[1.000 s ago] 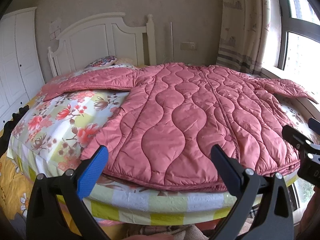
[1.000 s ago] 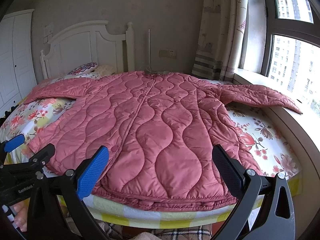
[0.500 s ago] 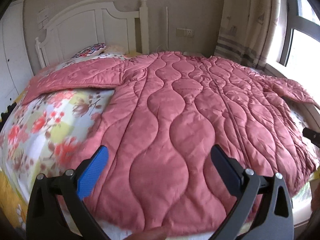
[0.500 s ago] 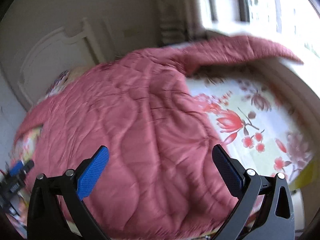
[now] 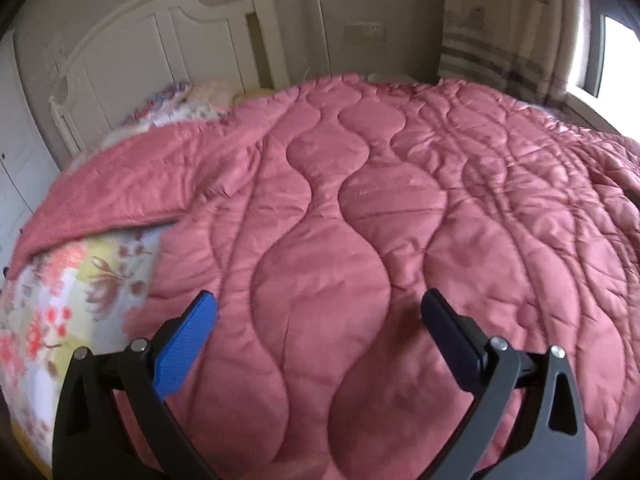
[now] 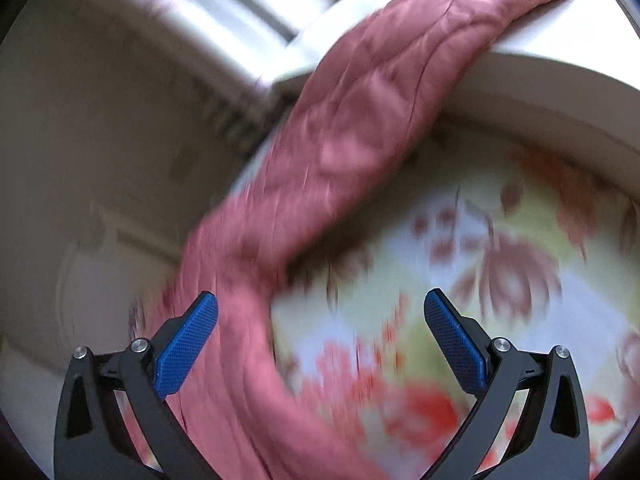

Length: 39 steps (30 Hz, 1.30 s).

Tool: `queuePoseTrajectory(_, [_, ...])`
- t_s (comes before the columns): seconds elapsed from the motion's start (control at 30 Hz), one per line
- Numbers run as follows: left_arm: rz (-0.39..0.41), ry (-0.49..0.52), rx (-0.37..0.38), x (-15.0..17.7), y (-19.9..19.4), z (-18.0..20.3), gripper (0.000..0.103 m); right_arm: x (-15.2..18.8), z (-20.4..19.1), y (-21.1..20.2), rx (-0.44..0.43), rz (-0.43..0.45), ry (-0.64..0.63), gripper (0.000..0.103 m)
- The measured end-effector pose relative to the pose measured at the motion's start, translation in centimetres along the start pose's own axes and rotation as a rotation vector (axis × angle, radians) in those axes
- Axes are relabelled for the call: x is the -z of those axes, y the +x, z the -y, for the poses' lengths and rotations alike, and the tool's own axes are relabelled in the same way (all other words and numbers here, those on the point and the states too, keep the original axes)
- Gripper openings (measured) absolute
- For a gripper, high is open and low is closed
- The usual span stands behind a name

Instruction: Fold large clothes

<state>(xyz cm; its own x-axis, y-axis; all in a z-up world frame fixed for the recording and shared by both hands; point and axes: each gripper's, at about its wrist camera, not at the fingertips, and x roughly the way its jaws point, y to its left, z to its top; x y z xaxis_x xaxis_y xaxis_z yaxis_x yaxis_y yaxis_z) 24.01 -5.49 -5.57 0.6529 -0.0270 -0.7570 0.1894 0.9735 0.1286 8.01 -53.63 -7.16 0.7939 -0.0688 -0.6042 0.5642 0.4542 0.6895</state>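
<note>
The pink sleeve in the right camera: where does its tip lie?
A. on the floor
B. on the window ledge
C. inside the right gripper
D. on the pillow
B: the sleeve runs up off the flowery sheet and its tip lies on the pale ledge.

Left gripper (image 5: 319, 314) moved in from the bed's foot — now over the pink quilted coat (image 5: 360, 216), filling its view. Right gripper (image 6: 321, 314) swung right — its view now blurred, showing the coat's sleeve (image 6: 360, 112) and floral sheet (image 6: 480, 264).
</note>
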Motion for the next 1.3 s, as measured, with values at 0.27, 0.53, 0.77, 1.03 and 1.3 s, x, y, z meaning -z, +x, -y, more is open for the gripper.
queuePoseTrajectory(0.27, [-0.047, -0.030, 0.055, 0.2, 1.6, -0.5, 0.101, -4.8, 1.4, 4.9, 0.105, 0.096, 0.179, 0.076])
queuePoseTrajectory(0.53, [-0.046, -0.029, 0.052, 0.3, 1.5, -0.4, 0.101, -6.8, -12.1, 4.3, 0.208, 0.395, -0.314, 0.034])
queuePoseTrajectory(0.77, [-0.045, -0.029, 0.054, 0.2, 1.6, -0.4, 0.101, 11.7, -30.0, 10.1, 0.186, 0.345, -1.403, 0.036])
queuePoseTrajectory(1.03, [-0.044, -0.029, 0.056, 0.3, 1.5, -0.3, 0.101, 19.7, -26.8, 15.7, 0.240, 0.052, -1.560, 0.087])
queuePoseTrajectory(1.3, [-0.045, -0.028, 0.053, 0.2, 1.5, -0.3, 0.101, 6.4, -20.8, 11.2, 0.300, 0.136, -1.036, 0.087])
